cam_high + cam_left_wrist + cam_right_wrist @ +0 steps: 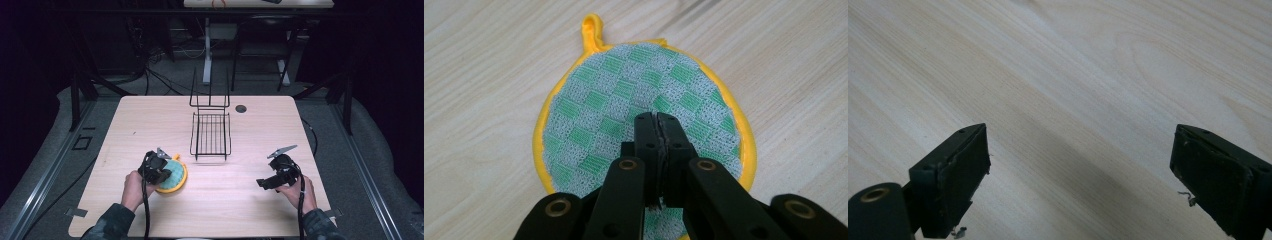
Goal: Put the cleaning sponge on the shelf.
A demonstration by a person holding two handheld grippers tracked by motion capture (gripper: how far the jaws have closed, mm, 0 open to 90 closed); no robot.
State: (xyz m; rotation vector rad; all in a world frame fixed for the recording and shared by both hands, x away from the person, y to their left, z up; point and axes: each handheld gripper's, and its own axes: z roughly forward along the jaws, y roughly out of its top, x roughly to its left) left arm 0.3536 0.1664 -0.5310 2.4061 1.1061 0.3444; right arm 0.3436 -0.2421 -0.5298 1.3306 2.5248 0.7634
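Potholder (639, 100) lies flat near the table's (235, 200) front left edge, its yellow loop pointing away from me. My left gripper (657, 120) sits over it, jaws pressed together, pinching the checked cloth at the middle. My right gripper (1080, 165) hovers wide apart over bare wood, holding nothing, well apart from the rack (211, 135).

1 pot holder (634, 95), 1 wire rack (210, 134), 2 grippers (156, 169).
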